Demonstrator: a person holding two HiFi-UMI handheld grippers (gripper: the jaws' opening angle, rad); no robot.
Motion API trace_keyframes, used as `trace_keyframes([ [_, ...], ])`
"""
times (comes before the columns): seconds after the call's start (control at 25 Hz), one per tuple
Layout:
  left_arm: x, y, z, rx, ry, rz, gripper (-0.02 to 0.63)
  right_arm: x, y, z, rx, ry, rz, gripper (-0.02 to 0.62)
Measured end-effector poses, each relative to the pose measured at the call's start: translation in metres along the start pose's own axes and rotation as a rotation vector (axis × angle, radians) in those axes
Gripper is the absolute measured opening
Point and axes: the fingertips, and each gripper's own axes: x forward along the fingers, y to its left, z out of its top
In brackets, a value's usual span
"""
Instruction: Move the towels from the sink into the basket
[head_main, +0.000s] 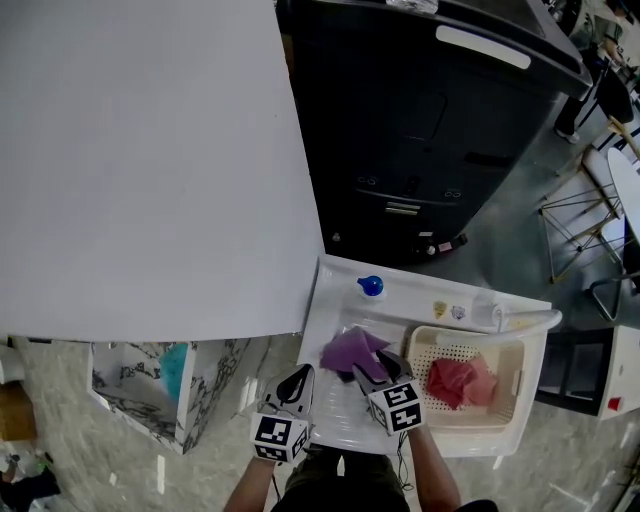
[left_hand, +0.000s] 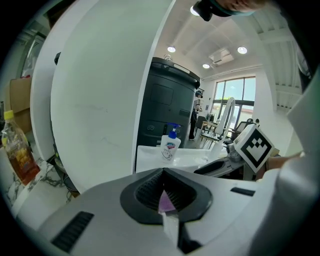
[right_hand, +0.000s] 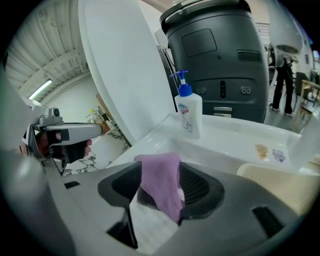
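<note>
A purple towel (head_main: 350, 350) lies bunched in the white sink (head_main: 335, 290), at its right side. Over its near edge is my right gripper (head_main: 373, 368). In the right gripper view the purple towel (right_hand: 159, 182) hangs loosely between the widely parted jaws of my right gripper (right_hand: 161, 192), which is open. My left gripper (head_main: 298, 380) hovers over the sink's left front, apart from the towel. Its jaws look shut in the left gripper view, with only a purple sliver (left_hand: 165, 201) showing in the slit. A red towel (head_main: 460, 382) lies in the cream basket (head_main: 520, 400).
A blue-capped soap bottle (head_main: 371, 286) stands on the sink's back rim, and a faucet (head_main: 525, 318) sits at the back right. A large white panel (head_main: 150, 160) rises at the left, with a black machine (head_main: 430, 130) behind the sink. A marbled box (head_main: 170, 380) is at the lower left.
</note>
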Motion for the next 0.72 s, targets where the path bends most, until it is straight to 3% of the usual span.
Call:
trace_keyframes([
  [0.48, 0.008, 0.005, -0.002, -0.010, 0.014, 0.006, 0.003, 0.027, 0.000, -0.023, 0.007, 0.115, 0.027, 0.241],
  [0.72, 0.007, 0.008, -0.002, -0.009, 0.021, 0.016, 0.003, 0.021, -0.011, -0.014, 0.006, 0.065, -0.031, 0.075],
])
